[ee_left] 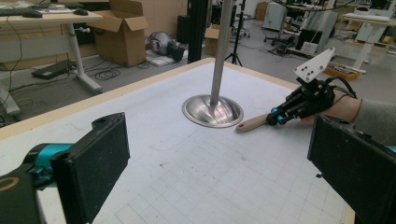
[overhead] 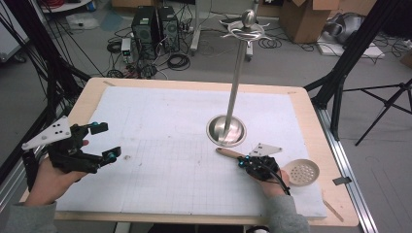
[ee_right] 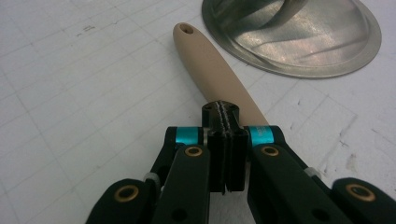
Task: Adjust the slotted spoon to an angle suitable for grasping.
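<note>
Lying on the white mat (overhead: 160, 145) beside the metal stand base (ee_right: 299, 42), the wooden handle (ee_right: 210, 70) passes beneath the right gripper (ee_right: 226, 114), whose jaws are closed together, hiding its far part, while the left gripper (ee_left: 219, 158) gapes wide, empty.

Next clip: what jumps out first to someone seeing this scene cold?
The tall metal stand, topped with hooks, rises from its round base near the middle of the white mat. Just in front of the base, the right gripper sits shut over the beige slotted spoon lying flat; the left gripper hangs open at the mat's left edge.
</note>
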Demonstrator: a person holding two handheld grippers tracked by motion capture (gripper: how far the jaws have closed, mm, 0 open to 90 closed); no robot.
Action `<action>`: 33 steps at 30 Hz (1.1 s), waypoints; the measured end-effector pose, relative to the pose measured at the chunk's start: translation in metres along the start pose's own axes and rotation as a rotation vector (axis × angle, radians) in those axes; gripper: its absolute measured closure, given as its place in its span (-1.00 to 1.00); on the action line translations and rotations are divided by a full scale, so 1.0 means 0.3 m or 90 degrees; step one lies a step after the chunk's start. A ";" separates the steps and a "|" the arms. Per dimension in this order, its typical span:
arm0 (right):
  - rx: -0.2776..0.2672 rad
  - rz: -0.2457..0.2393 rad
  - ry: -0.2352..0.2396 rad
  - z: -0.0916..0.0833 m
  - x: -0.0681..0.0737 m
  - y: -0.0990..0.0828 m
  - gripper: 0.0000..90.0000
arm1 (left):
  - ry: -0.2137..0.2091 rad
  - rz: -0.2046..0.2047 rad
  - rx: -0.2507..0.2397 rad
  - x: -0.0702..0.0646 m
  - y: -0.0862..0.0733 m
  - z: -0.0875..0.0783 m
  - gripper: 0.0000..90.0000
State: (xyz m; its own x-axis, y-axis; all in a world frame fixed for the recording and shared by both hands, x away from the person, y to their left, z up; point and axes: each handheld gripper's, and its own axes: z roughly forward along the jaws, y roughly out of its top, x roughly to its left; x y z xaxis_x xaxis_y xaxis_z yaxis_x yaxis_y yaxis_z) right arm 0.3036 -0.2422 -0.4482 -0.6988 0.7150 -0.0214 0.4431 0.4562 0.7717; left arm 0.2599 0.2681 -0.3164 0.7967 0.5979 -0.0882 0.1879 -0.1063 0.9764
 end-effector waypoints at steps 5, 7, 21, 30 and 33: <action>-0.010 0.006 0.015 -0.007 -0.008 0.001 1.00 | -0.002 0.003 0.002 0.000 0.001 0.000 -0.87; -0.032 0.020 0.033 -0.038 -0.021 0.014 0.99 | -0.002 0.003 -0.001 0.002 0.003 -0.005 -0.87; -0.037 -0.065 0.068 -0.210 -0.067 0.101 0.99 | 0.001 0.001 -0.004 0.008 0.003 -0.013 -0.87; -0.047 -0.096 0.094 -0.297 -0.131 0.089 0.84 | 0.000 0.001 0.003 0.007 -0.001 -0.007 -0.87; -0.058 -0.097 0.096 -0.316 -0.150 0.079 0.72 | -0.001 0.001 0.004 0.006 -0.002 -0.004 -0.87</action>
State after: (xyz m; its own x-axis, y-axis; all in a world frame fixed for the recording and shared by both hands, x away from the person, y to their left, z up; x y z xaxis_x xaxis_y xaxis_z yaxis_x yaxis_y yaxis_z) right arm 0.2923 -0.3139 -0.3687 -0.8330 0.5508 -0.0517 0.2782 0.4977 0.8215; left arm 0.2604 0.2702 -0.3168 0.7978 0.5967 -0.0862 0.1894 -0.1123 0.9755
